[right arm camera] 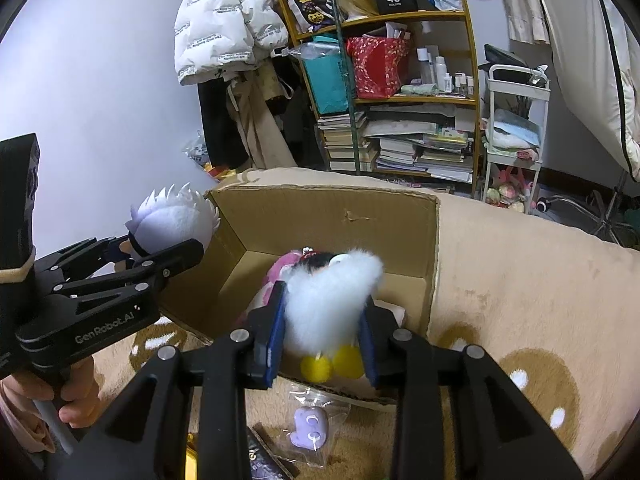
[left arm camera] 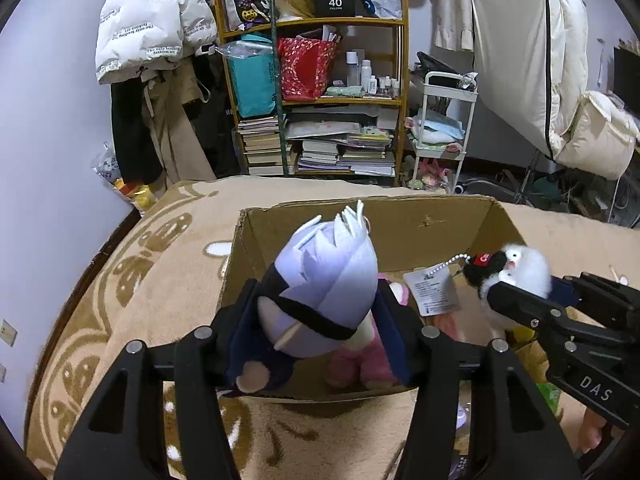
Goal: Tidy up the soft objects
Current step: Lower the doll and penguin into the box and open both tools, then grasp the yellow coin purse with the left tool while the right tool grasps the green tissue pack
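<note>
— What does the left gripper point(left arm camera: 316, 320) hold?
— A doll point(left arm camera: 320, 280) with spiky pale hair, squeezed tight over the near left corner of the box point(left arm camera: 400, 228).
— And the right gripper point(right arm camera: 322, 340)?
— It pinches a fluffy white bird point(right arm camera: 332, 300) over the box's near edge.
</note>
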A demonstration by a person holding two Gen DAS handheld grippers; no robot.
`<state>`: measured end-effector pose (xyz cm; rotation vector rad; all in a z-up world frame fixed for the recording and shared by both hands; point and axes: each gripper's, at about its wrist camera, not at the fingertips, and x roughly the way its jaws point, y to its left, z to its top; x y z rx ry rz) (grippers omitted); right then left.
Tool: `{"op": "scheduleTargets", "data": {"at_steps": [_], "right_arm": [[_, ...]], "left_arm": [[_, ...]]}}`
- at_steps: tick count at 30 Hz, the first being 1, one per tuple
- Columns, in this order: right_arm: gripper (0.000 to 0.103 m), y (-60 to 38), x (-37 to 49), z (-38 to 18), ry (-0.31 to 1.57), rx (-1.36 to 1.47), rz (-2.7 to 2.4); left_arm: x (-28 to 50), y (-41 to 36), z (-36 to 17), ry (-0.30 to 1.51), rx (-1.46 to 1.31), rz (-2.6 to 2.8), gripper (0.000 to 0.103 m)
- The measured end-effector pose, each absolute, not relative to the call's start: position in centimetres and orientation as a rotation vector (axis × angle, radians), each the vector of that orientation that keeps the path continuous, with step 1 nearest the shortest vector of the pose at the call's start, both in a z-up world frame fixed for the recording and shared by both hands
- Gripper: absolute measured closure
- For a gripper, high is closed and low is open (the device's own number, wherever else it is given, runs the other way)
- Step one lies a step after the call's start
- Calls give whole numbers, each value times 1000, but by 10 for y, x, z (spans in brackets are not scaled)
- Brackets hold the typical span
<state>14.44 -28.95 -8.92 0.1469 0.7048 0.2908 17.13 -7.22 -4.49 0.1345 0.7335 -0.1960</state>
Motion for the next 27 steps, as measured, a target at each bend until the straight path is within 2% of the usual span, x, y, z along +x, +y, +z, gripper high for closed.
{"op": "scheduleTargets", "data": {"at_steps": [4, 6, 11, 14, 17, 18, 22, 24, 27], "right_arm": [[68, -290, 145, -91, 709, 155, 292], [66, -291, 145, -93, 714, 156, 294], [56, -292, 142, -95, 721, 157, 298], [44, -293, 138, -92, 703, 167, 298], [39, -296, 128, -85, 672, 169, 281], [32, -296, 125, -83, 664, 169, 277], [22, -300, 113, -77, 648, 182, 264], [11, -301, 107, -74, 644, 183, 253], [1, -304, 95, -68, 632, 203, 229]], "left_arm": [[172, -73, -47, 742, 145, -193, 43], [170, -74, -47, 744, 147, -187, 25], [164, -73, -43, 745, 166, -177, 20], [157, -68, -39, 735, 166, -154, 12], [148, -61, -33, 724, 157, -140, 8], [146, -59, -31, 726, 155, -138, 5], [133, -52, -23, 735, 150, -129, 3], [126, -48, -20, 752, 145, -112, 2], [116, -44, -18, 784, 138, -109, 2]]}}
